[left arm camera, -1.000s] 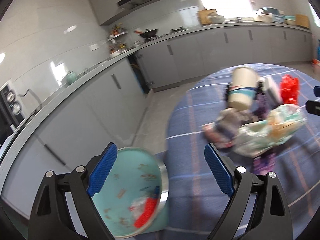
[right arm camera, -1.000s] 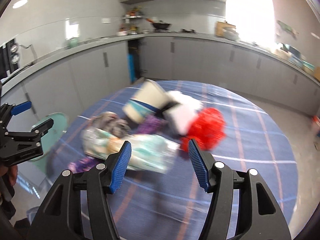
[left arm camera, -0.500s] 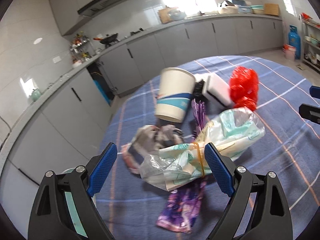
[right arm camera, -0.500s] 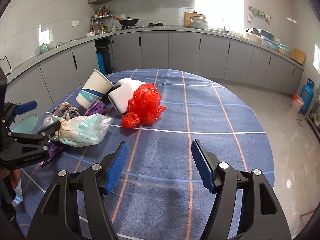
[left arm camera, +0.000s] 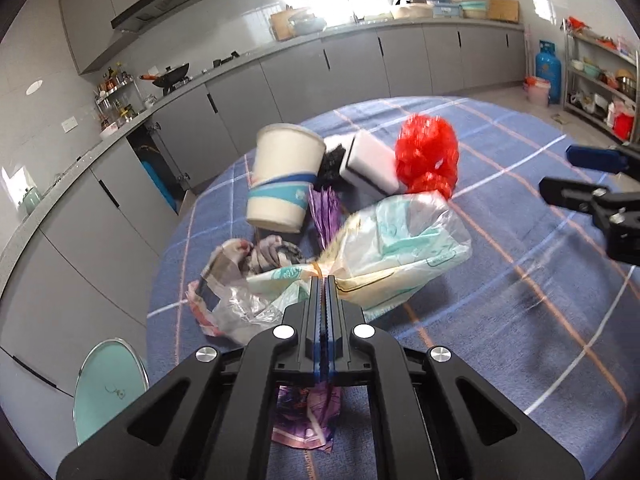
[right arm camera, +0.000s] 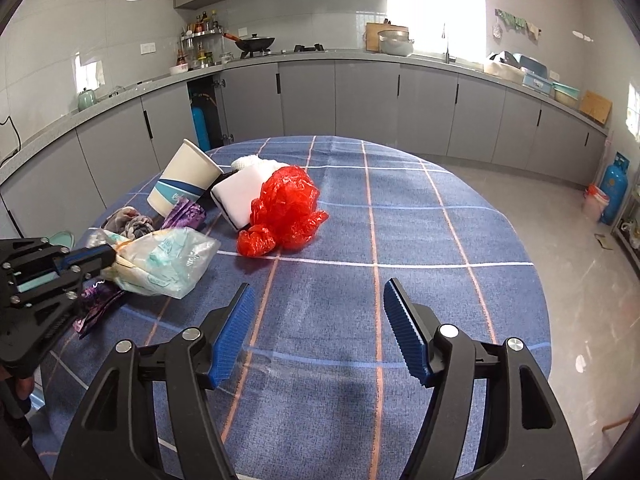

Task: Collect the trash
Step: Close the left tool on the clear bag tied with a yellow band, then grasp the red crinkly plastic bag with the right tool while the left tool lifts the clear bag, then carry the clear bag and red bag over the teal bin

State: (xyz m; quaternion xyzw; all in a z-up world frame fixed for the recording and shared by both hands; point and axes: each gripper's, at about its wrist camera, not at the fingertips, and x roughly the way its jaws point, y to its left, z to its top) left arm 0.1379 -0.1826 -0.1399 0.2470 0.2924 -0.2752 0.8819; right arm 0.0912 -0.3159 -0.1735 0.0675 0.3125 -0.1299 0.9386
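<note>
**Left gripper clamped on the plastic bag; right gripper waiting open**

Step in hand: the first pick from the trash pile. My left gripper (left arm camera: 324,280) has just closed, and its two blue pads now stand pressed together on the gathered neck of the clear plastic bag (left arm camera: 400,248), just beside the rubber band that ties it. The right wrist view confirms this from the side: my left gripper (right arm camera: 108,256) meets the bag (right arm camera: 168,260) at its bunched end, while the puffed body of the bag rests on the blue checked tablecloth (right arm camera: 400,240).

My right gripper (right arm camera: 316,328) hovers over bare cloth with its pads well apart and nothing between them.

The rest of the trash lies beyond the bag. A tipped paper cup (left arm camera: 284,176) leans on the pile, a white sponge block (left arm camera: 372,164) rests just beside it, and a crumpled red plastic bag (left arm camera: 428,160) touches the sponge's far side. A purple wrapper (left arm camera: 308,420) lies under my left gripper, and a crumpled printed wrapper (left arm camera: 240,264) sits beside the clear bag.

Next move, as I judge it: lift the bag clear of the purple wrapper beneath it and carry it to the mint-green bin (left arm camera: 108,388) standing off the table's edge. The thin film may slip or drag neighbouring pieces, so the lift calls for a slow start. The red bag is the nearest item for my right gripper.
</note>
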